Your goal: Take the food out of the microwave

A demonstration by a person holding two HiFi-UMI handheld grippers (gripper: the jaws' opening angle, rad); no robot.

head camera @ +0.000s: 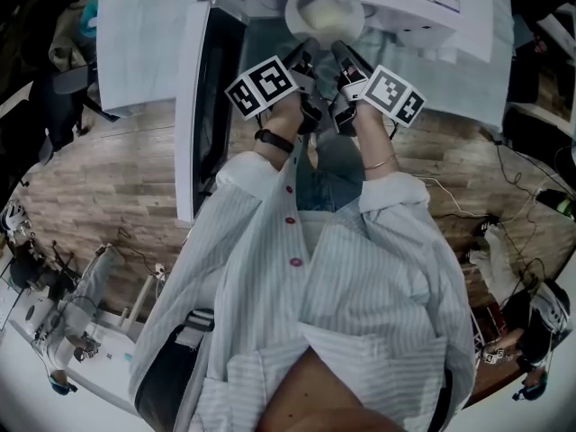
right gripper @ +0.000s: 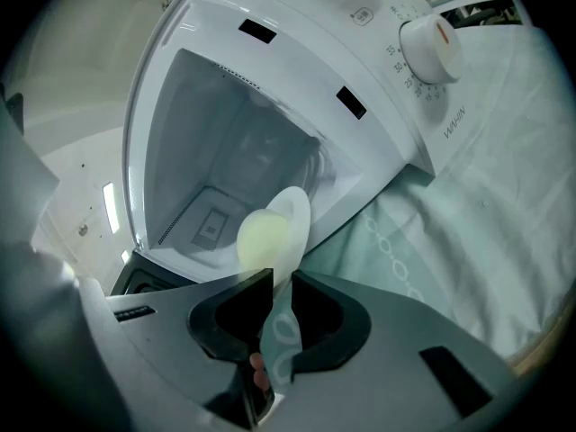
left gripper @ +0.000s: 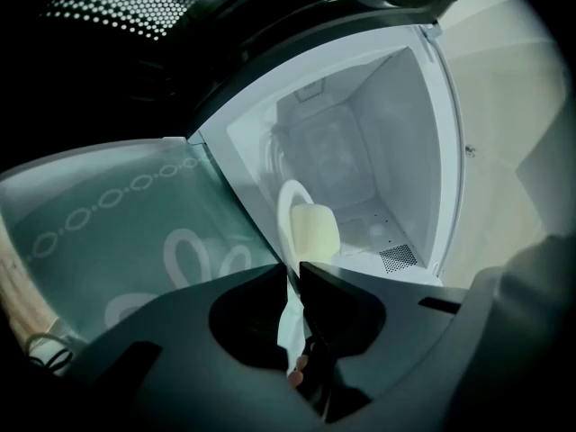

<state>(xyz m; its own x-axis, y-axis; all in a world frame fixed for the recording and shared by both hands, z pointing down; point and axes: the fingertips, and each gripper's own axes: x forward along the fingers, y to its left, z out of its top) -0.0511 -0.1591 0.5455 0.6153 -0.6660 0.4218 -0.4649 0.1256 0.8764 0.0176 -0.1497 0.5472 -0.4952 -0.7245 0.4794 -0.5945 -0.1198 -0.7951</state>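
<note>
**user_a:** since both tongs are already on it, which way does the thing sit from them? trying to work out the pull.

**user_b:** from the head view the plate (head camera: pixel 299 13) is at 12 o'clock from both hands, right at the mouth of the microwave (right gripper: pixel 360 61), and its far side looks to be under the top, so i'd say it's not clear of the cavity yet. the food (head camera: pixel 328 12), a pale round lump, sits about mid-plate. the left gripper (left gripper: pixel 295 277) is clamped on the near rim at roughly 7 o'clock of the plate. the right gripper (right gripper: pixel 273 282) is pinching the same rim at roughly 5 o'clock. each gripper view shows a thin edge caught between the jaws, so neither one is empty.

**user_a:** any long axis to worry about? and which hand's closer?

**user_b:** nope, it's round, and the hands are side by side and about level, so neither is nearer. the exit is straight back toward 6 o'clock. the door (head camera: pixel 220 88) hangs open at 9 o'clock, so my guess is the left side has less room to drift. the tablecloth (right gripper: pixel 468 223) in front is the obvious landing spot. keep it flat or the lump could slide, imo.
</note>
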